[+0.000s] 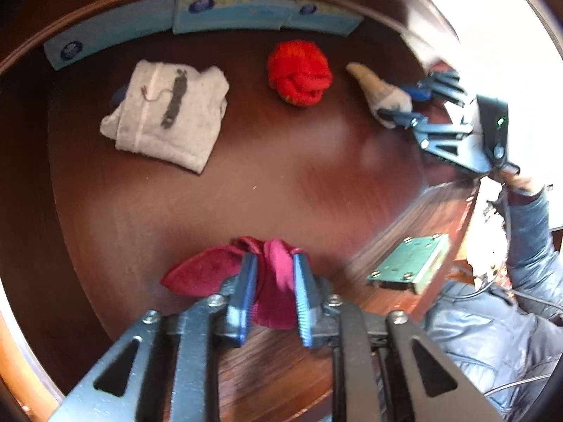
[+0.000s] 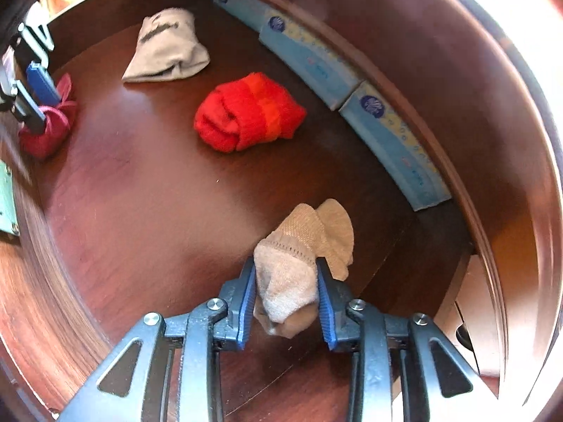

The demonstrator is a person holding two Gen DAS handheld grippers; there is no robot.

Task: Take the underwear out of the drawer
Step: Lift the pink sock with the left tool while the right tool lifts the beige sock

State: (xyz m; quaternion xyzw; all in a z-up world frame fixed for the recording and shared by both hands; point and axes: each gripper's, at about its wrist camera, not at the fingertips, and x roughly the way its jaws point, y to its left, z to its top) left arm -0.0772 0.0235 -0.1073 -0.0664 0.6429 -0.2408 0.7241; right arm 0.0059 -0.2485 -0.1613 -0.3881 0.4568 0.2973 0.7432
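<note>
The drawer (image 1: 316,183) is open below both claws. The pink bundle (image 1: 271,281) is pinched by the left claw (image 1: 272,277), the beige bundle (image 2: 292,281) by the right claw (image 2: 285,281). Both should be lifted straight up, kept squeezed, clear of the front wall.

Bundled pink underwear (image 1: 274,281) on dark drawer (image 1: 246,183) floor.
</note>
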